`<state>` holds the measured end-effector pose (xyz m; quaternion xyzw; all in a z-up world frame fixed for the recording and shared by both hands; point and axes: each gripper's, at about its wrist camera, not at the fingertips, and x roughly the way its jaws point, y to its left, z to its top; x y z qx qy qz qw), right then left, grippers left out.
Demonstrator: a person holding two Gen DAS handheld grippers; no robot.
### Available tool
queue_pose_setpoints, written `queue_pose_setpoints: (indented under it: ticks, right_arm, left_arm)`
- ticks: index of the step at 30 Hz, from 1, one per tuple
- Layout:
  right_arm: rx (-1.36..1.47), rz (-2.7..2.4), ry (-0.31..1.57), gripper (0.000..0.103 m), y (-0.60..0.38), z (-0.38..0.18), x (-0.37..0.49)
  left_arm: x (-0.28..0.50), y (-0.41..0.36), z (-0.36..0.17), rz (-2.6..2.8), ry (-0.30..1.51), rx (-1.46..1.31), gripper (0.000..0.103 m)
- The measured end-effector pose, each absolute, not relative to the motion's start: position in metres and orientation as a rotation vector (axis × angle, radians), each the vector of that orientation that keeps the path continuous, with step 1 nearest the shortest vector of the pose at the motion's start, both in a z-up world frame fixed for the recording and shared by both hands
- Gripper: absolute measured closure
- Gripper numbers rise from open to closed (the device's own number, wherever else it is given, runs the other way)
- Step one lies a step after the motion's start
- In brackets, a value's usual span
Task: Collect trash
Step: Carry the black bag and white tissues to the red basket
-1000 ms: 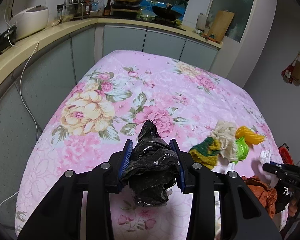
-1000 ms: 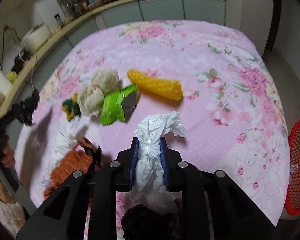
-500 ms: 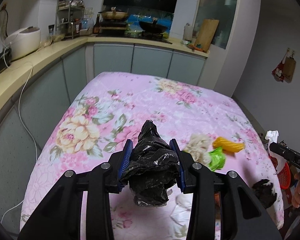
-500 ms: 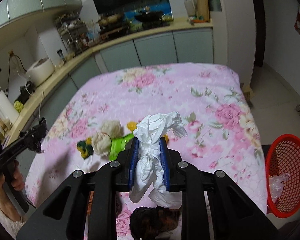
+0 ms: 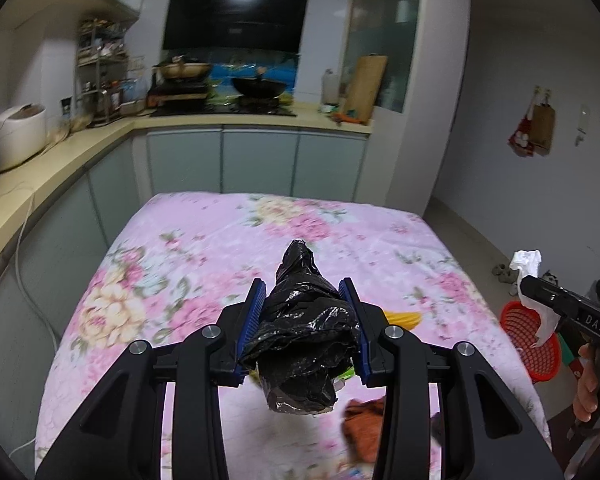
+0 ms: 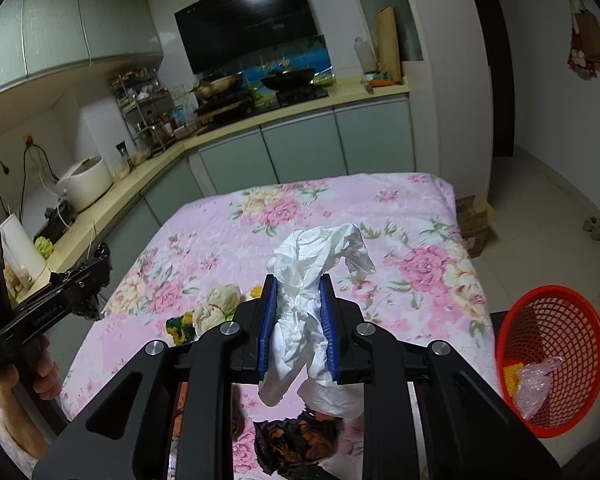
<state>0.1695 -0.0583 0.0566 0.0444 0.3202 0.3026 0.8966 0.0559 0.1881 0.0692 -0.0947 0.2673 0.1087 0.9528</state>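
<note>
Left gripper (image 5: 303, 300): its blue pads are clamped on a crumpled black plastic bag (image 5: 300, 336), at the lower centre of the left wrist view. The bag's twisted tip pokes up past the fingertips and its bulk hangs below them, clear of the table.

Right gripper (image 6: 298, 304): its pads are pressed together on a wad of white tissue (image 6: 312, 276), at the centre of the right wrist view. The tissue bulges above the pads and trails below them.

The table carries a pink flowered cloth (image 6: 340, 208) and fills the middle of both views. Trash lying on it, left of the right gripper in the right wrist view: a cream-coloured ball of yarn-like stuff (image 6: 220, 304) beside a green and yellow scrap (image 6: 180, 326). A dark, orange-streaked crumpled piece (image 6: 296, 440) lies at the lower centre, under the tissue.

A red mesh basket (image 6: 556, 304) stands on the floor at the lower right of that view, beside the table's edge. It holds a clear plastic scrap (image 6: 536, 380) and something yellow.

A kitchen counter with a stove runs along the upper background.
</note>
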Motion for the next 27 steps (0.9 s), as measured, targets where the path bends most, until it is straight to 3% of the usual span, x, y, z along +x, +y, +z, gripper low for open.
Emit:
queue_pose_setpoints:
  ticks: [27]
  right_arm:
    - [0.197, 0.385, 0.601, 0.082, -0.169, 0.065, 0.154]
  left_arm:
    - [0.109, 0.062, 0.077, -0.051, 0.537, -0.085, 0.066]
